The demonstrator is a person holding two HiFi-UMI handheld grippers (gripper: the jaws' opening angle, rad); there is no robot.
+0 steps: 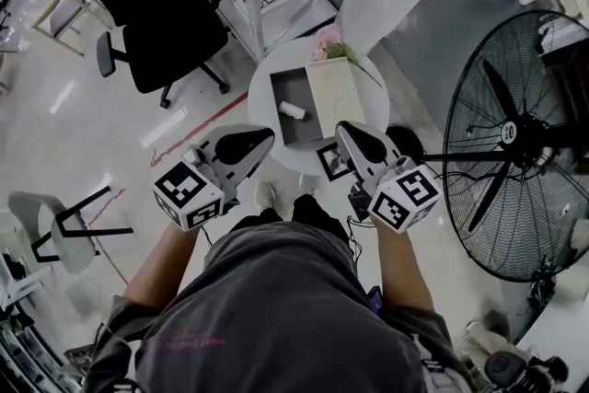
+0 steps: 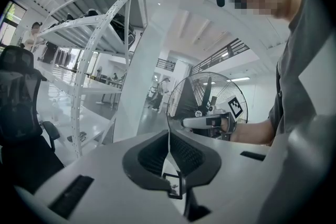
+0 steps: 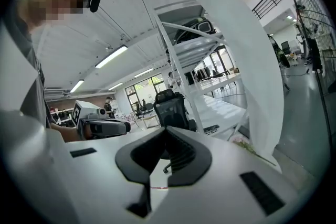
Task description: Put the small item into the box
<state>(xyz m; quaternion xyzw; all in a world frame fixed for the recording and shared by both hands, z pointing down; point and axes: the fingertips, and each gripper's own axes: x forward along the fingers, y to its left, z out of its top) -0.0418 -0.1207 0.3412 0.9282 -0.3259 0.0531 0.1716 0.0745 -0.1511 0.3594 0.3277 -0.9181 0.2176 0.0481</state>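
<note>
Grey shirt [image 1: 276, 308] fills the bottom edge, above a glossy pale floor [image 1: 55, 133]. Left to right stand a stool [image 1: 64, 230], a black office chair [image 1: 152, 5], the round white counter [image 1: 262, 92] and a big fan [image 1: 520, 143]. The small white item [image 1: 293, 110] lies inside the open grey box [image 1: 287, 133] on the counter. Both forearms reach forward. The left tongs [image 1: 260, 140] and right tongs [image 1: 348, 133] hover at the counter's near edge, each clenched on nothing.

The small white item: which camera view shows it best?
The head view: it looks down on the small white item, lying inside the open grey box. Both gripper views face the room and miss it.
</note>
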